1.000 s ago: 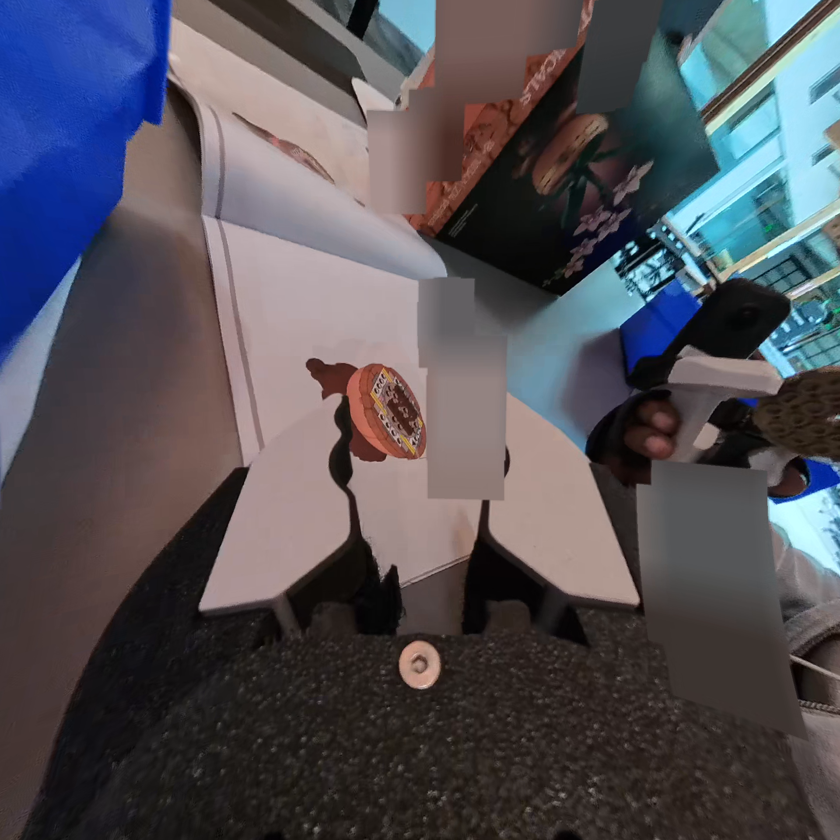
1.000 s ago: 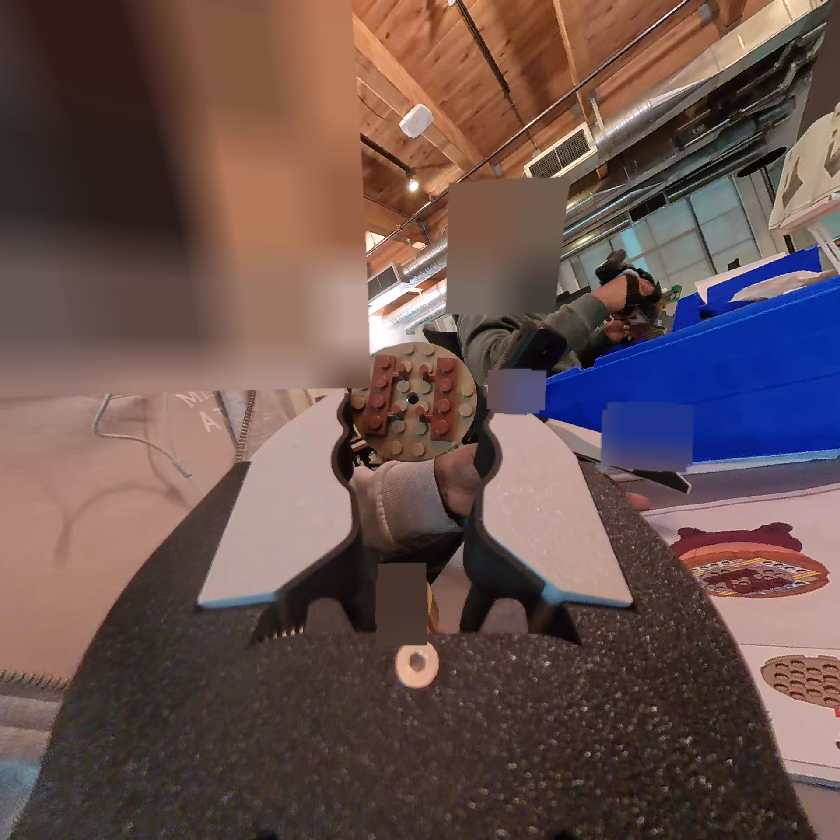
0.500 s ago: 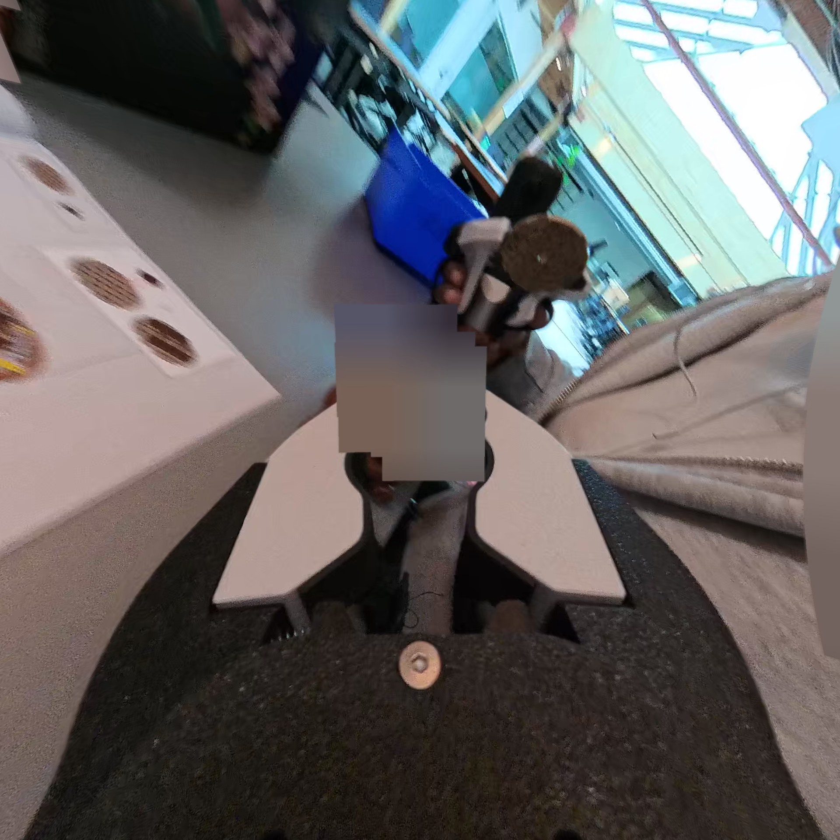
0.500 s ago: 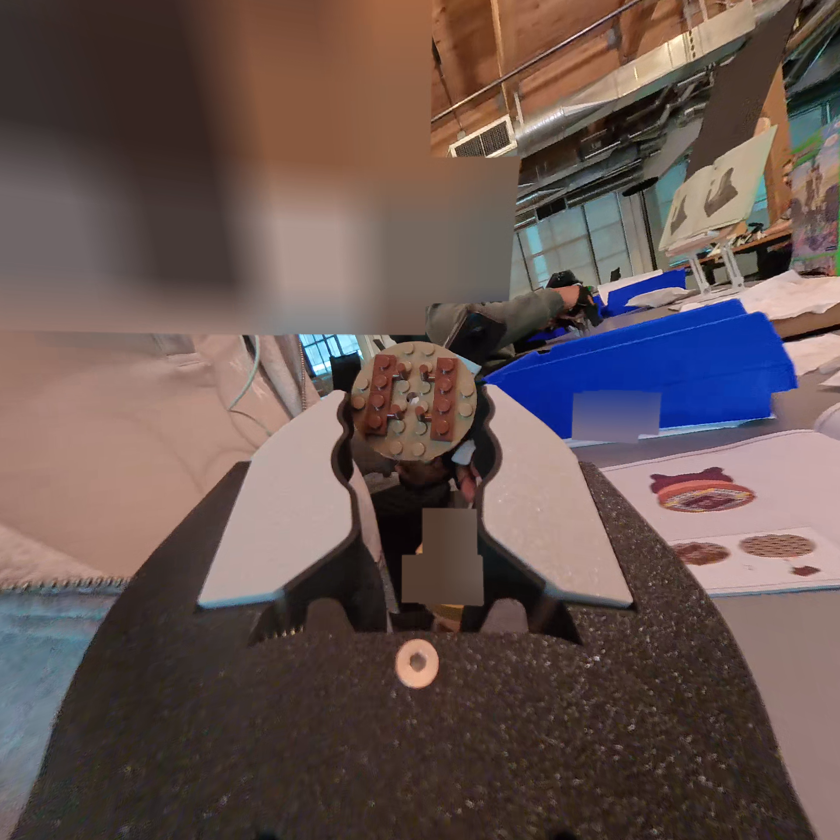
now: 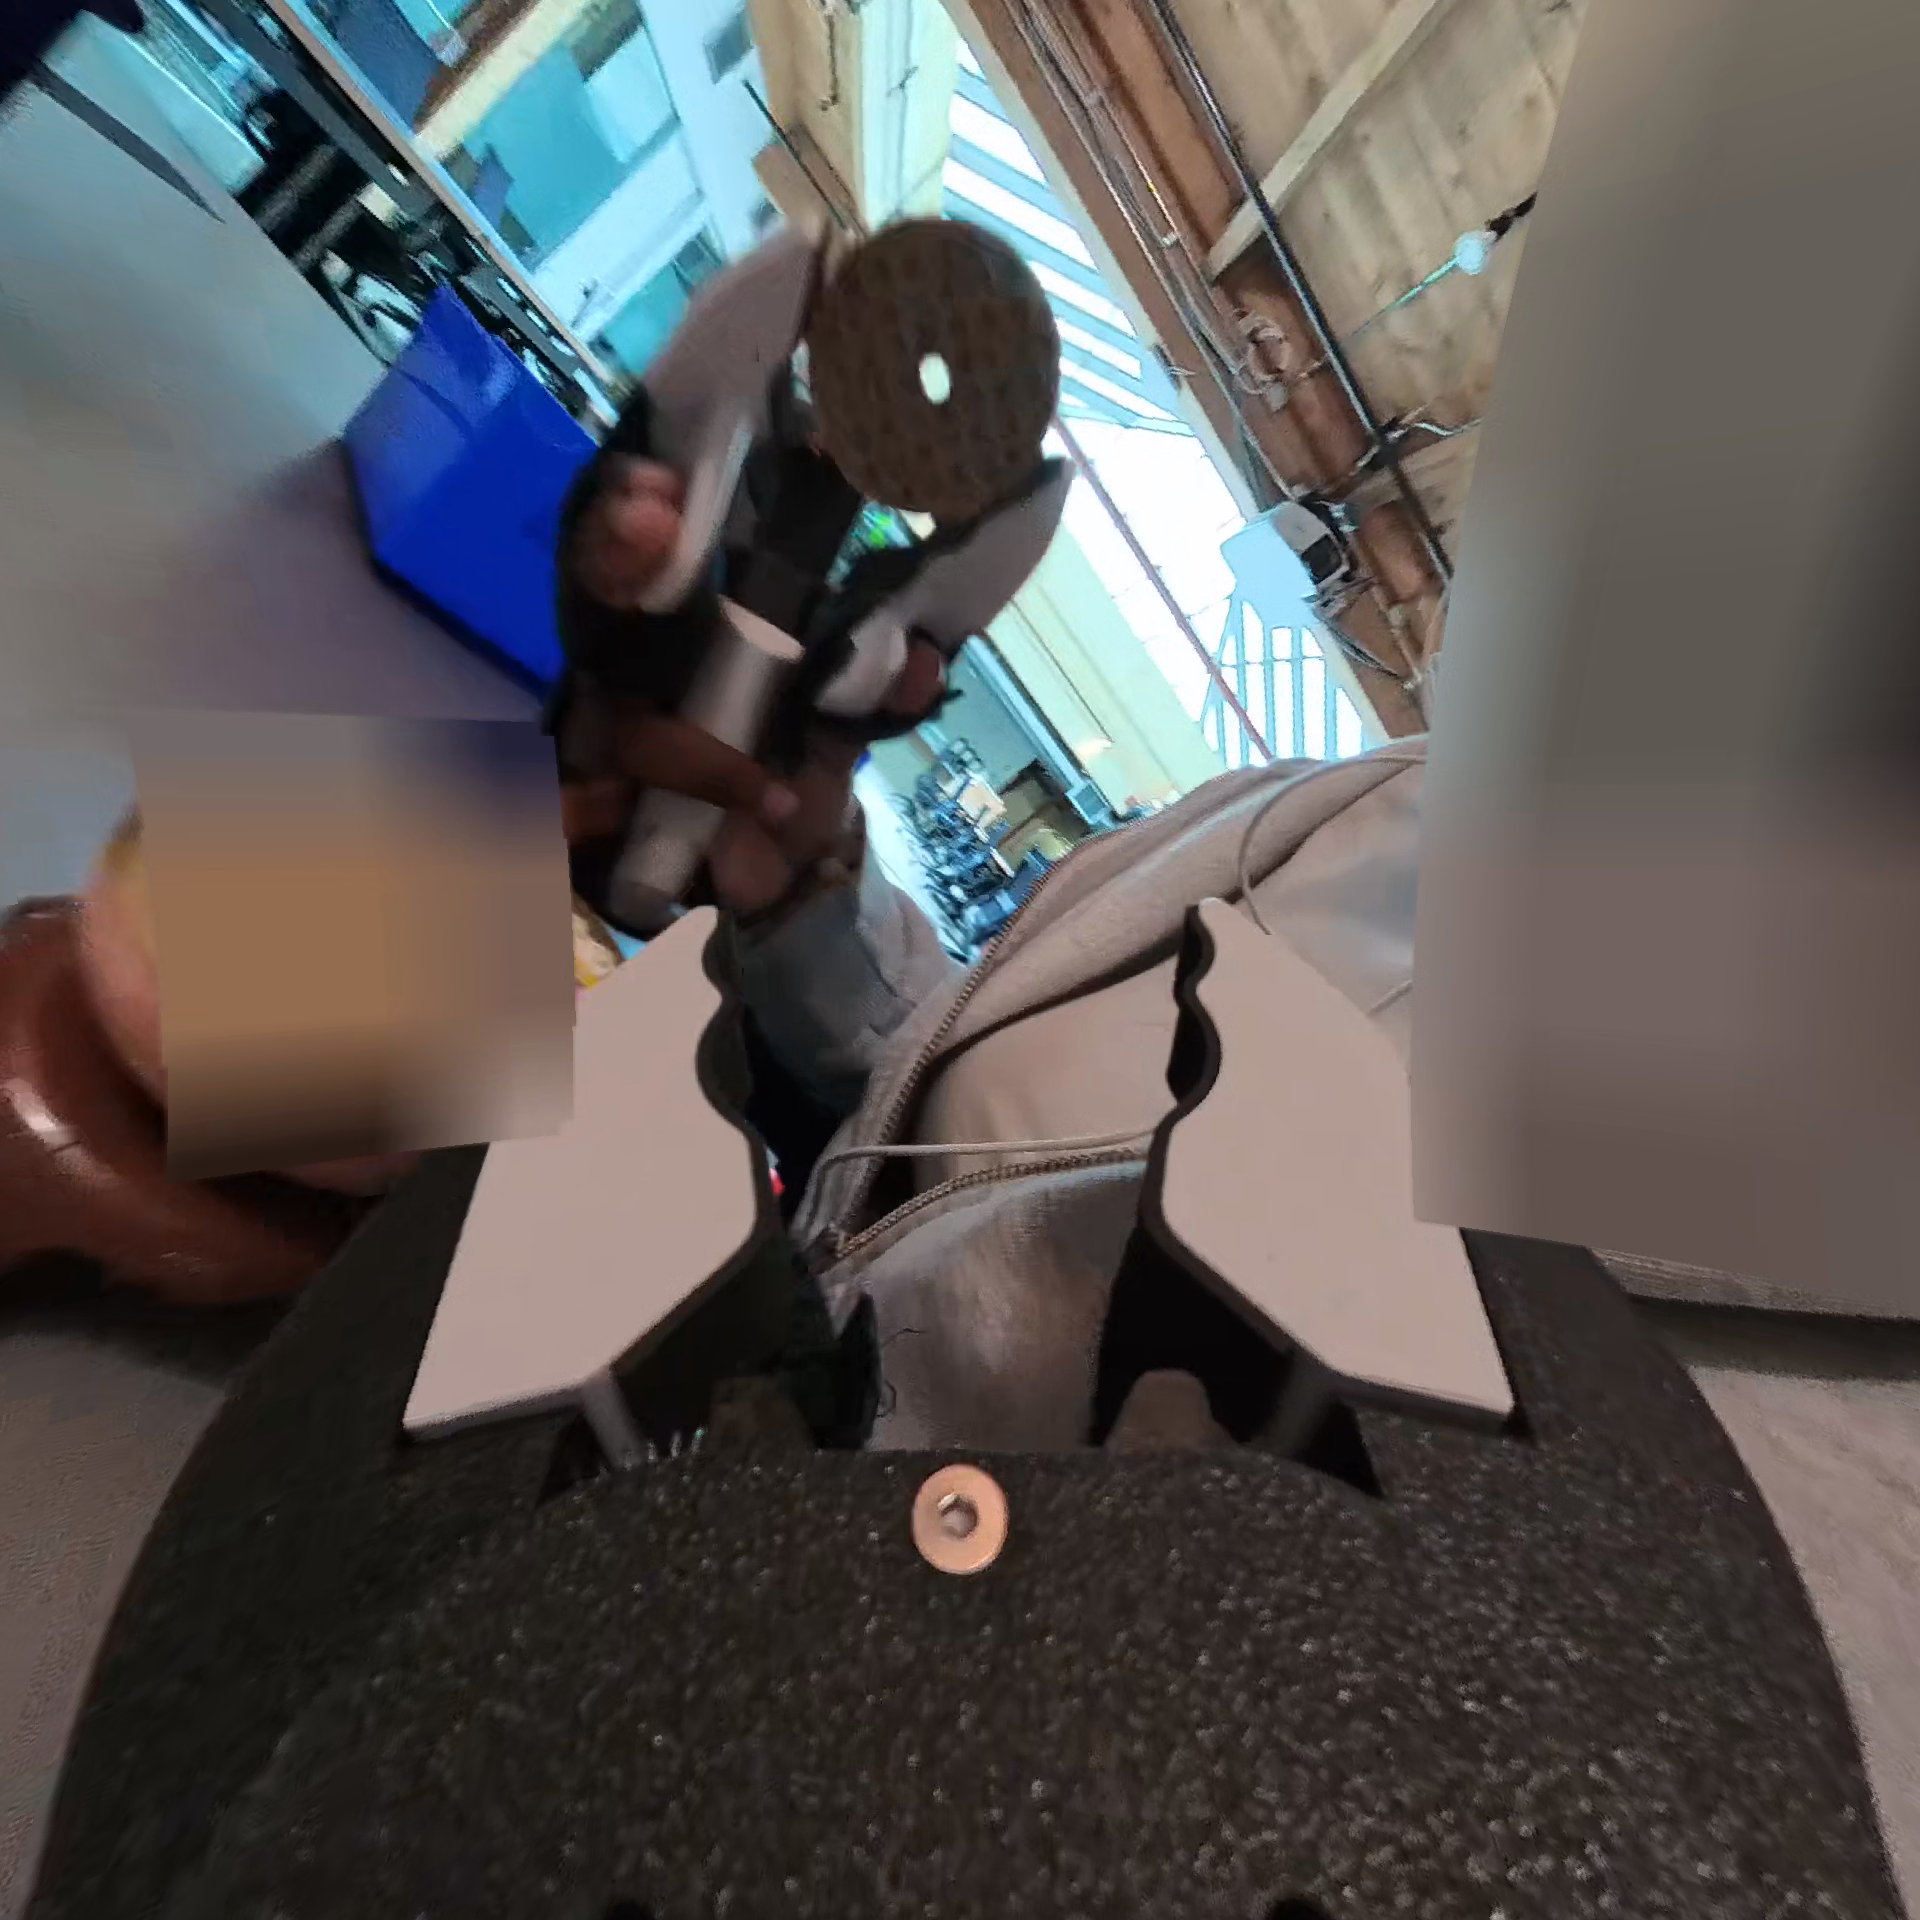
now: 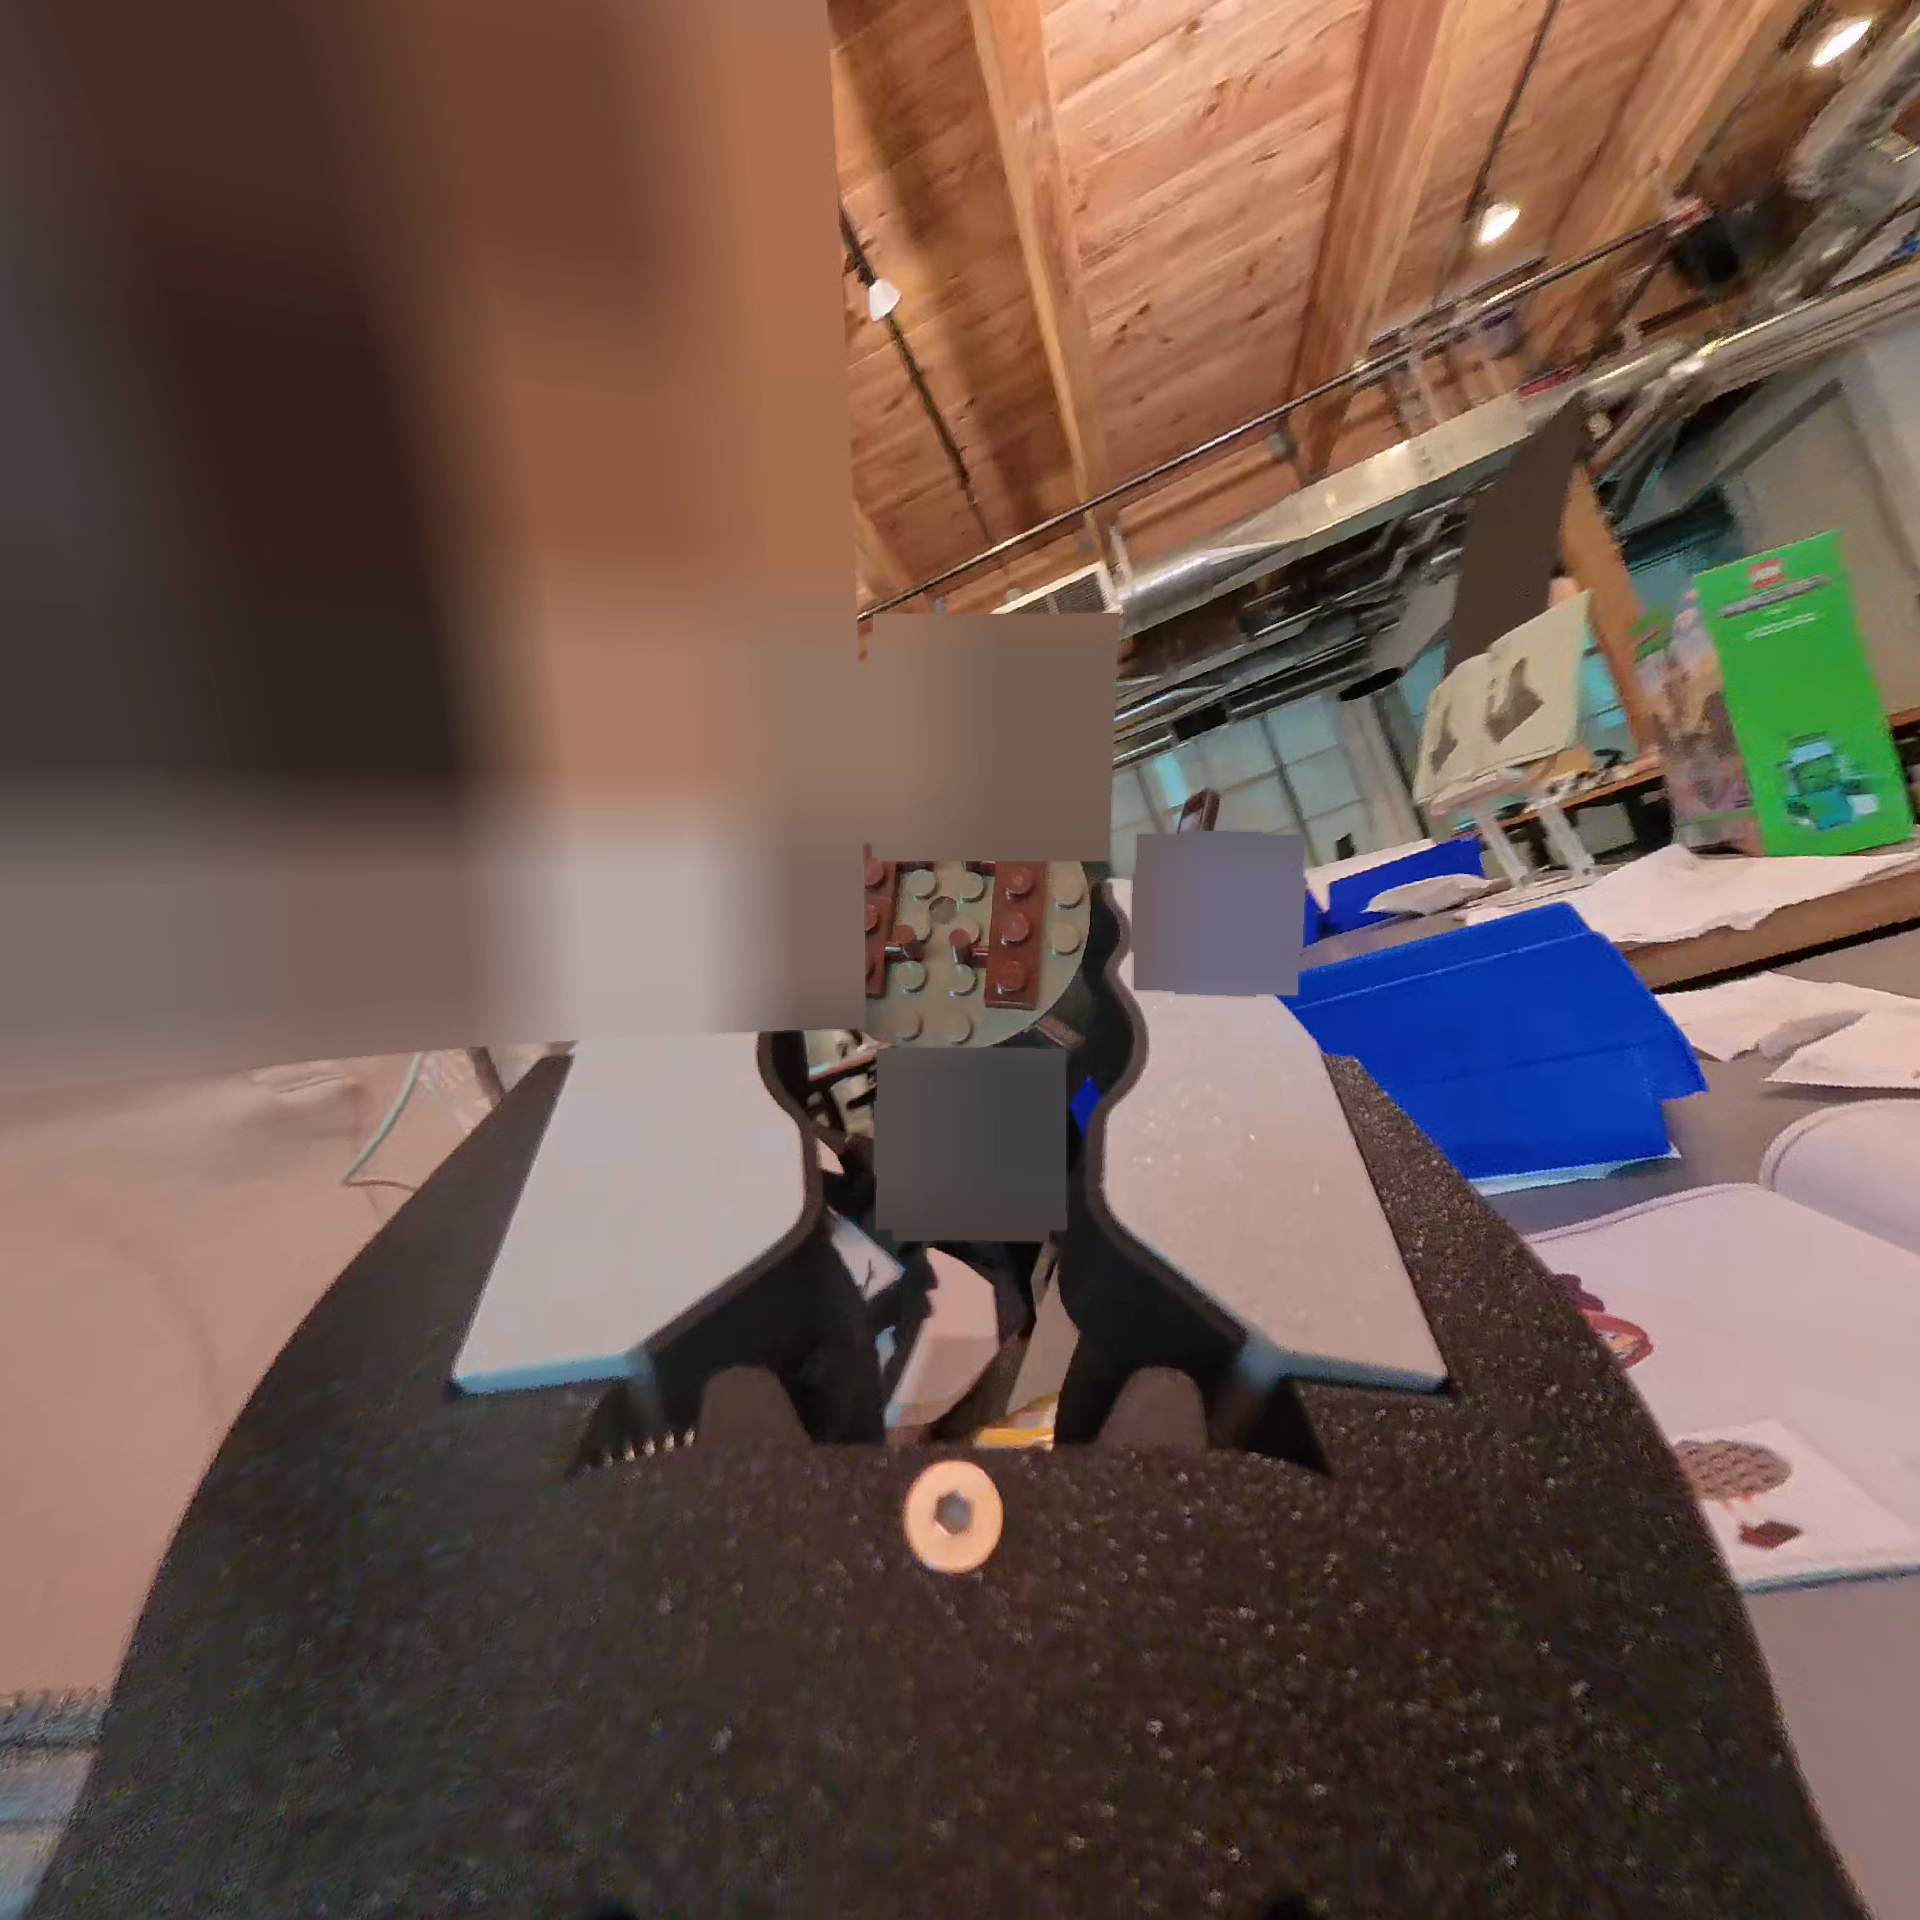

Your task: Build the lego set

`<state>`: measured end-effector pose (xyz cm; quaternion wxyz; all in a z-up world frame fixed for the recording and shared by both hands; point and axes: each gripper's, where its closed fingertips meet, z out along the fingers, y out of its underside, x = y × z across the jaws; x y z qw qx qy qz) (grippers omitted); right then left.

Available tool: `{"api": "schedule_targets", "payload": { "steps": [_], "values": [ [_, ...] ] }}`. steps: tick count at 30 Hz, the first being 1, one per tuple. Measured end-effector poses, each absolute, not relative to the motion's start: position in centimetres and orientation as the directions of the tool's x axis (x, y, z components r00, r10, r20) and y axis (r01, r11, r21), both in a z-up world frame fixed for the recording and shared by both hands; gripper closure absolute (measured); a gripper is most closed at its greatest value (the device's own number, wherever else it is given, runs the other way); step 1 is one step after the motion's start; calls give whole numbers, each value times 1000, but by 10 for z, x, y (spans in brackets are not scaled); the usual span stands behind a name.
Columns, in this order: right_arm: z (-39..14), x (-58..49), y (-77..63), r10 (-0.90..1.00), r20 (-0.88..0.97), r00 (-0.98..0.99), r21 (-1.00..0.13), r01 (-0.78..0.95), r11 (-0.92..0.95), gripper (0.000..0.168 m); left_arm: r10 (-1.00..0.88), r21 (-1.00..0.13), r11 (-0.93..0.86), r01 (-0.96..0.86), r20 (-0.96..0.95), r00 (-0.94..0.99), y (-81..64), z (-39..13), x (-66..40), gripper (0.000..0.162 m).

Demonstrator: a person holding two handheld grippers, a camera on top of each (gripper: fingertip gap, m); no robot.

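Observation:
My right gripper point(image 6: 971, 971) is shut on a round tan Lego plate point(image 6: 951, 925) with dark brown pieces on its studded face. It holds the plate upright in the air, and a blurred patch hides its left fingertip. In the left wrist view the same plate point(image 5: 930, 369) shows its underside, held up by the right gripper above and beyond my left gripper. My left gripper point(image 5: 956, 935) is open and empty. It points at a person's grey hoodie point(image 5: 1091, 997).
A blue bin point(image 6: 1455, 1049) stands on the grey table to the right and also shows in the left wrist view point(image 5: 468, 520). The open instruction booklet point(image 6: 1714, 1351) lies at the right. A green box point(image 6: 1808, 707) and a book stand point(image 6: 1496, 707) are far back. The tips of one gripper are about 10 centimetres away from the tips of the other.
My left gripper has swung away from the instruction booklet toward the hoodie and the right gripper, and its jaws stand a little wider. The right gripper has turned right and keeps the plate.

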<state>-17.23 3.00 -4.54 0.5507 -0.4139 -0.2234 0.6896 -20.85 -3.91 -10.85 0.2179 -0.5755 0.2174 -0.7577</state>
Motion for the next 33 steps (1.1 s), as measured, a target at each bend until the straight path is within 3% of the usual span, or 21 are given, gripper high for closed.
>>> {"api": "schedule_targets", "payload": {
  "steps": [7,12,17,25,33],
  "values": [
    [-65,-185,30,932,-360,-38,-888,-291,-355,118,-611,-595,-788,159,787,-87,3,-121,-227,91],
    [-58,-181,28,891,-448,-73,-780,-454,-430,118,-586,-550,-809,205,779,-223,3,-105,-222,90],
    [-59,-173,49,910,-408,-68,-802,-450,-393,118,-575,-550,-818,168,771,-272,-9,-104,-204,88],
    [-58,-174,57,842,-339,-419,-825,-298,-480,118,-541,-513,-840,177,772,-332,-10,-105,-178,88],
    [-62,-177,52,722,-287,-630,-850,-180,-495,118,-554,-519,-831,199,744,-374,-12,-101,-158,90]
  ]
}}
